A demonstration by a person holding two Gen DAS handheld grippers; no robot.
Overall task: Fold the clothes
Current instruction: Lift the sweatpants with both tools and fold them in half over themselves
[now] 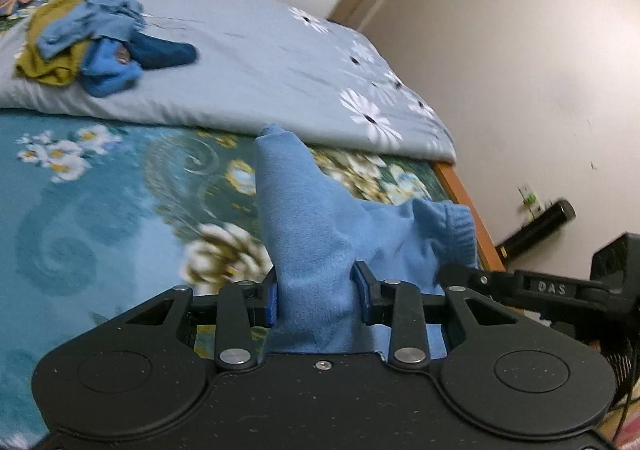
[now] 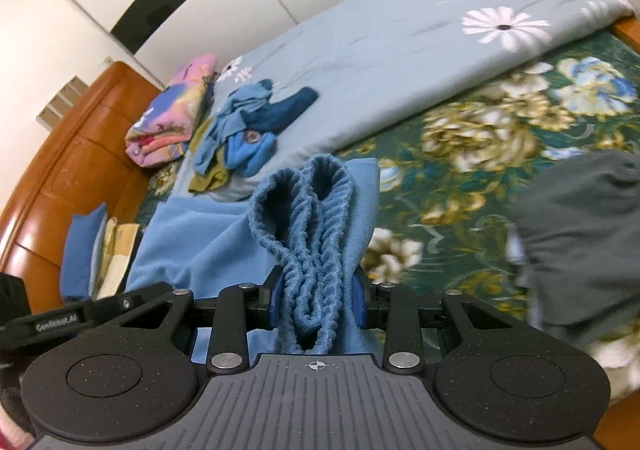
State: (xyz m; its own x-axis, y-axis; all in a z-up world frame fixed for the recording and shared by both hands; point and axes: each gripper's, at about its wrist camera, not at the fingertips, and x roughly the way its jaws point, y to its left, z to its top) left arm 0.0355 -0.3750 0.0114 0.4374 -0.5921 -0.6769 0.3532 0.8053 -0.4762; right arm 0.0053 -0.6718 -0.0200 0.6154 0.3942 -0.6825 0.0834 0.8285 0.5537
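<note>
A bed (image 1: 100, 190) with a floral sheet and a folded quilt (image 1: 260, 50) fills the room. Each tool, left (image 1: 316, 300) and right (image 2: 318, 304), is clamped on the blue garment (image 1: 304, 218), lifted over the bed. Keep both grips level and the cloth taut, clear of the clothes pile (image 1: 92, 38).

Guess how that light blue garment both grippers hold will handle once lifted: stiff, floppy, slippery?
Likely floppy: the light blue garment drapes and folds between the left gripper and right gripper. Probably not slippery; its surface looks fleecy and its ribbed waistband bunches thickly between the pads.
</note>
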